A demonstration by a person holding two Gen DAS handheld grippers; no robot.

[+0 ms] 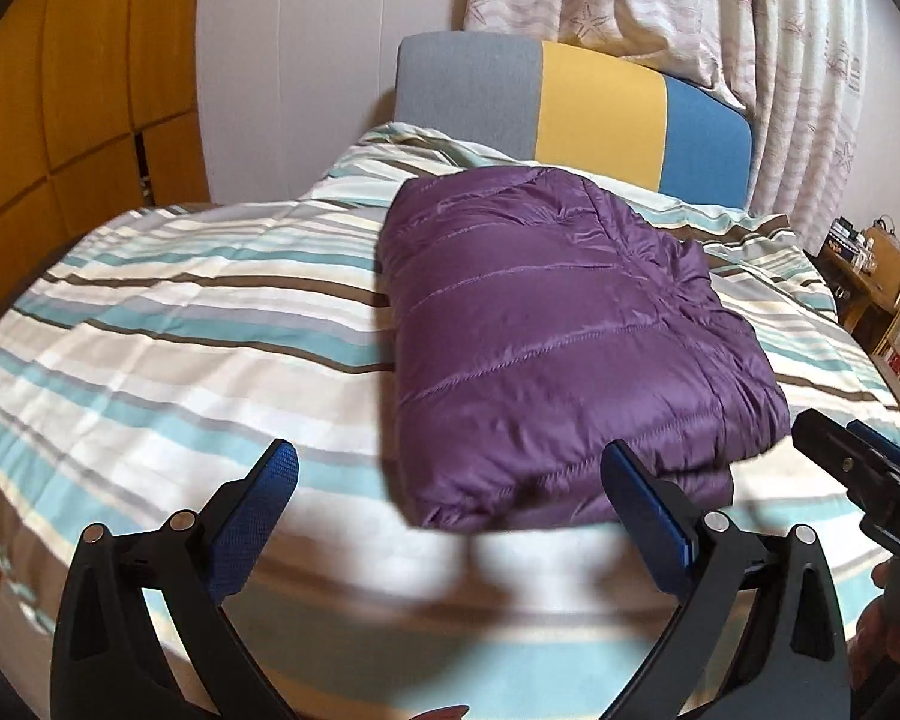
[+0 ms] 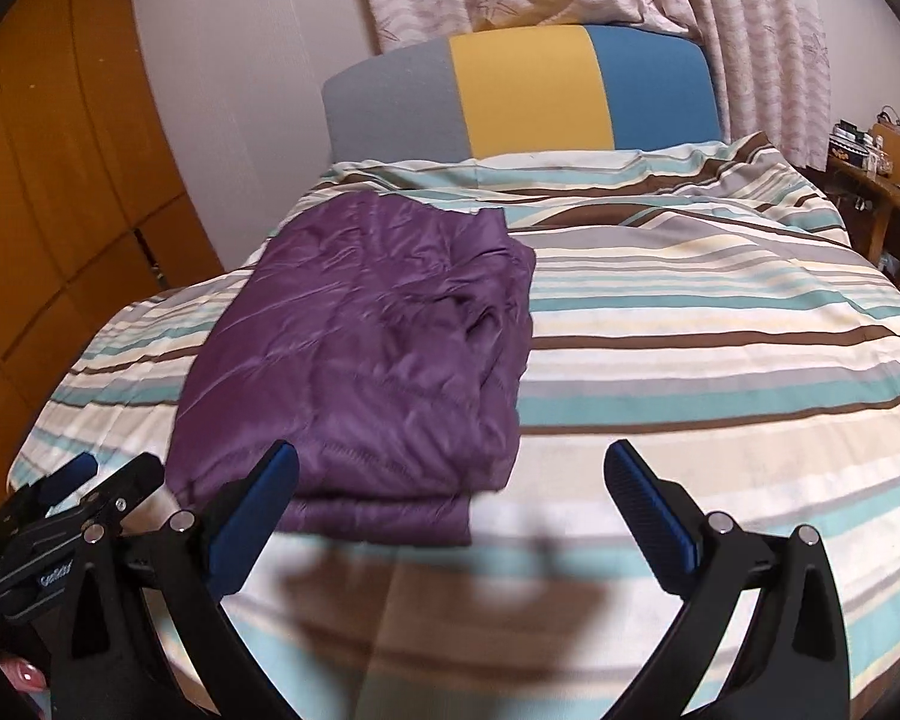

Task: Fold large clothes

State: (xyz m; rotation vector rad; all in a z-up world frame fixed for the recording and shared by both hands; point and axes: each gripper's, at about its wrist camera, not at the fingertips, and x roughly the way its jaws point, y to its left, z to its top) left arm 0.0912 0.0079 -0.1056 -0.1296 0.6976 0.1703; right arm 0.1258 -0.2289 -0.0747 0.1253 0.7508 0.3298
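A purple quilted jacket (image 1: 558,336) lies folded into a thick rectangle on the striped bed cover (image 1: 180,330). It also shows in the right wrist view (image 2: 360,372), left of centre. My left gripper (image 1: 450,468) is open and empty, just in front of the jacket's near edge. My right gripper (image 2: 450,468) is open and empty, in front of the jacket's right corner. The right gripper shows at the right edge of the left wrist view (image 1: 858,456); the left gripper shows at the lower left of the right wrist view (image 2: 84,492).
A grey, yellow and blue headboard (image 2: 528,96) stands at the far end of the bed. Patterned curtains (image 2: 750,30) hang behind it. A wooden wardrobe (image 1: 78,90) is on the left. Wooden shelves (image 2: 882,180) with small items stand on the right.
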